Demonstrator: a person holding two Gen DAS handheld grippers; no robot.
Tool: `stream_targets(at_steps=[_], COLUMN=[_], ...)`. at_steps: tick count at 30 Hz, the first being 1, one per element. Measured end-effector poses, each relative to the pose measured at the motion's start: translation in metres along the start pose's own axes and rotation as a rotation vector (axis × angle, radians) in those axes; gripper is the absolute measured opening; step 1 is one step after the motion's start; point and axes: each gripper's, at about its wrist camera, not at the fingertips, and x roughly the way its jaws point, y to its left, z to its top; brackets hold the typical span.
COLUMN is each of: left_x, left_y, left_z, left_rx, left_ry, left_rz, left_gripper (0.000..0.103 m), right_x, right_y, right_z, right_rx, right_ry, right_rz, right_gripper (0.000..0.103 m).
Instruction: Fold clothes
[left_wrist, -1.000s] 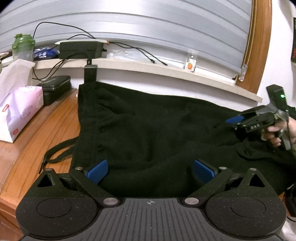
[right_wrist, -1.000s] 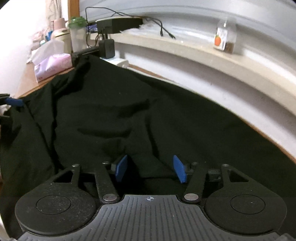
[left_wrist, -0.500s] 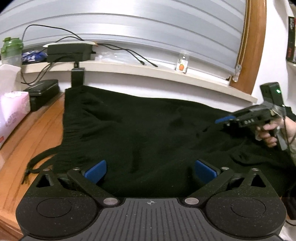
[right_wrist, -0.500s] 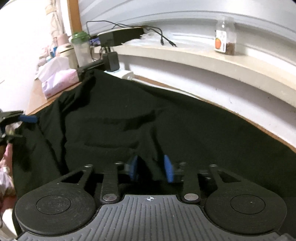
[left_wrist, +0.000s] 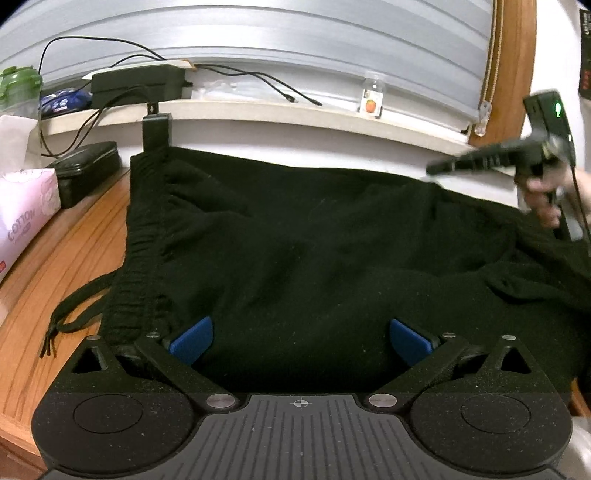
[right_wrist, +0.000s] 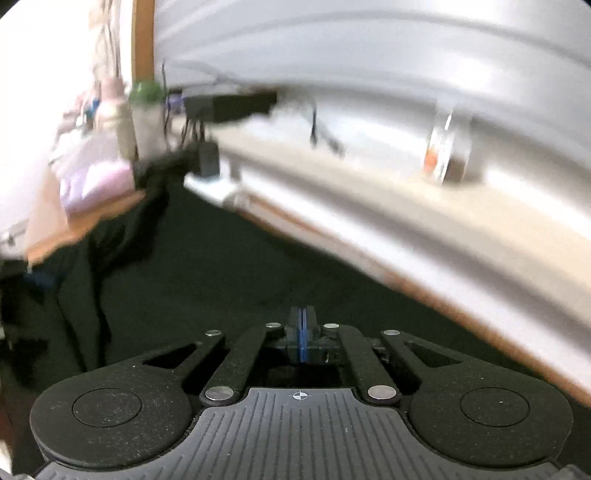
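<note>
Black drawstring trousers (left_wrist: 295, 240) lie spread across the wooden table (left_wrist: 55, 277), the ribbed waistband (left_wrist: 144, 258) at the left and the cord (left_wrist: 74, 306) trailing onto the wood. My left gripper (left_wrist: 301, 339) hovers open over the near edge, its blue pads wide apart with cloth beneath them. At the far right a hand holds my right gripper (left_wrist: 432, 170) just above the cloth's back edge. In the blurred right wrist view its pads (right_wrist: 302, 332) are pressed together at the dark cloth (right_wrist: 221, 277), pinching a fold.
A tissue pack (left_wrist: 26, 221) and a black case (left_wrist: 85, 173) sit at the left of the table. Behind runs a sill (left_wrist: 258, 110) with a power adapter (left_wrist: 136, 81), cables and a small jar (left_wrist: 371, 101). A wall stands close behind the trousers.
My right gripper has closed from half open to shut on a fold and risen quickly, blurring its view. My left gripper stayed open and shifted a little along the near edge.
</note>
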Motion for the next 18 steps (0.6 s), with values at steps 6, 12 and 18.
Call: stream_targets(at_steps=[6, 12, 18], left_x=[-0.004, -0.003, -0.007], left_y=[0.002, 0.002, 0.003], left_z=[-0.005, -0.007, -0.012], left_rx=[-0.001, 0.008, 0.037], left_ry=[-0.011, -0.011, -0.010], left_rz=[-0.007, -0.004, 0.004], left_gripper=[0.102, 0.102, 0.102], right_x=[0.002, 0.007, 0.010], right_y=[-0.003, -0.001, 0.005], right_z=[0.007, 0.009, 0.008], right_rx=[0.010, 0.000, -0.035], right_ry=[-0.006, 0.004, 0.010], right_rz=[-0.005, -0.013, -0.029], right_gripper=[0.007, 0.051, 0.005])
